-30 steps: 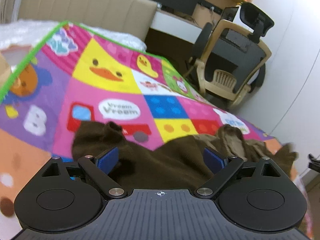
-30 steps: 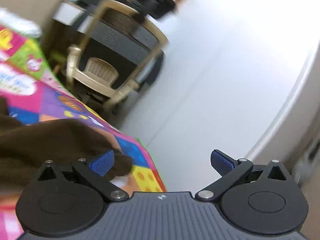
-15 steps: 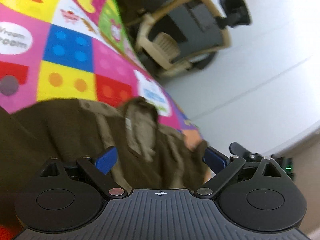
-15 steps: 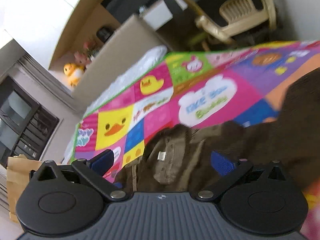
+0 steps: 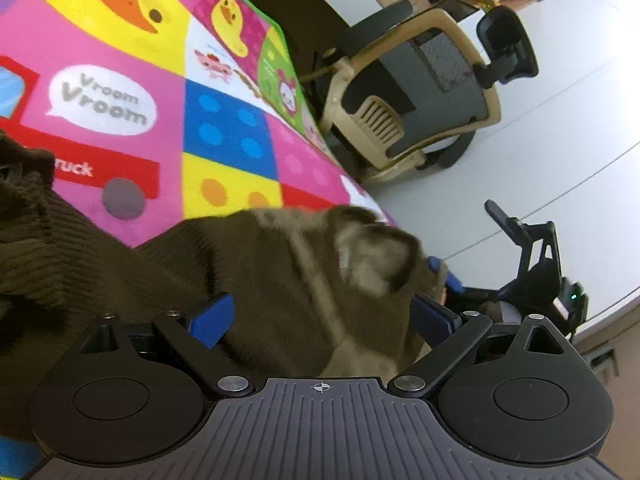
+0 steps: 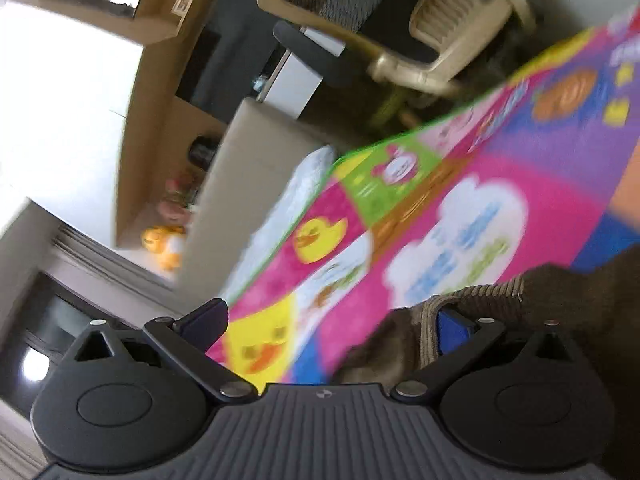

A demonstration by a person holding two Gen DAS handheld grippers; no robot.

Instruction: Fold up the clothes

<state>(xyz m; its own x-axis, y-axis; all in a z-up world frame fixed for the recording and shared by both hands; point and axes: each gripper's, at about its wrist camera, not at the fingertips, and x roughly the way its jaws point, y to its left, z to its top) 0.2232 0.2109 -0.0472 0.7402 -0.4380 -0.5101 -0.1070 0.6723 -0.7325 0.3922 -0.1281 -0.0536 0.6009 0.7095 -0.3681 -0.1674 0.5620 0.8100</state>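
Brown garment (image 5: 248,280) lies between left gripper's (image 5: 322,316) wide-apart fingers — on play mat (image 5: 224,128).

Black tool (image 5: 320,316), blue pads (image 5: 211,317)

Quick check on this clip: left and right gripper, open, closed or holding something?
Left gripper: open, brown garment lying between its fingers, not clamped.
Right gripper: open, one finger at the brown garment's ribbed edge, nothing gripped.

1. A dark brown ribbed garment (image 5: 248,272) lies crumpled on the mat, bunched between and ahead of the left claw's fingers.
2. Its lighter inner collar fold (image 5: 372,256) stands up, ahead and right.
3. A ribbed edge (image 6: 472,296) touches the right claw's right finger.
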